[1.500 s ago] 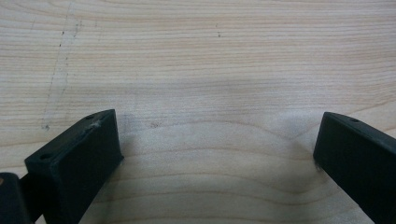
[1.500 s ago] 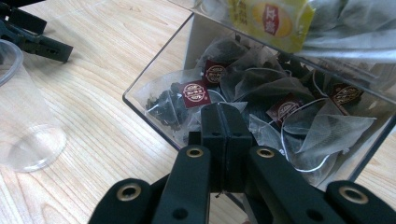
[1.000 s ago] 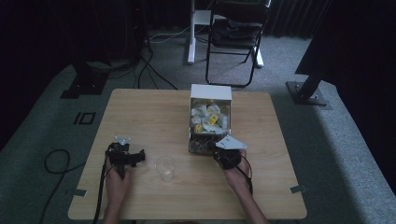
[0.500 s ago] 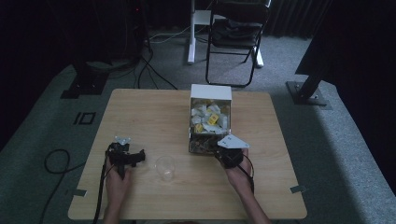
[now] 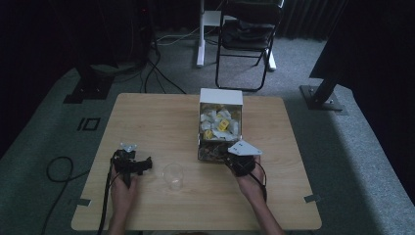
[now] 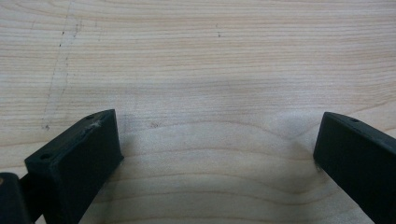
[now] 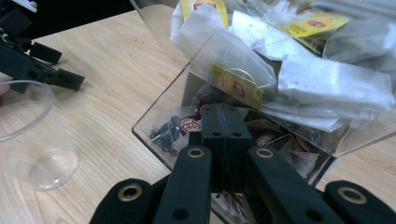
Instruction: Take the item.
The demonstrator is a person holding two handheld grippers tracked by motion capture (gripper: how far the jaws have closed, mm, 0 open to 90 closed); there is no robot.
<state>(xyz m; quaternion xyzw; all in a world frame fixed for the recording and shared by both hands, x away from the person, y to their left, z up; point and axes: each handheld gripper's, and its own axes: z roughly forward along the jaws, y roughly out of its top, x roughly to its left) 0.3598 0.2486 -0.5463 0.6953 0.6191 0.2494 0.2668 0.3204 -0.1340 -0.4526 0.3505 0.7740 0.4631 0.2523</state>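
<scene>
A pale wooden bench is seen from above, with a person's forearms coming in from the near edge. At the left, the left hand-held gripper, black with a cable trailing toward the person, lies low over the bench near its front left part; its own camera shows its two black jaws standing wide apart over bare wood grain, with nothing between them. Just to its right, apart from it, a clear plastic cup stands upright on the bench and looks empty. Further right, near the middle of the bench, sits a clear plastic box with a white back wall, holding a heap of white paper tea-bag sachets with yellow labels in its upper part and darker sachets in its lower, nearer part. The right hand-held gripper, black with a grey three-cornered plate on top, is at the near right corner of that box. In the right gripper view its jaws are pressed together, tips at the box's lower compartment among the dark sachets; whether anything is pinched between them cannot be told.
</scene>
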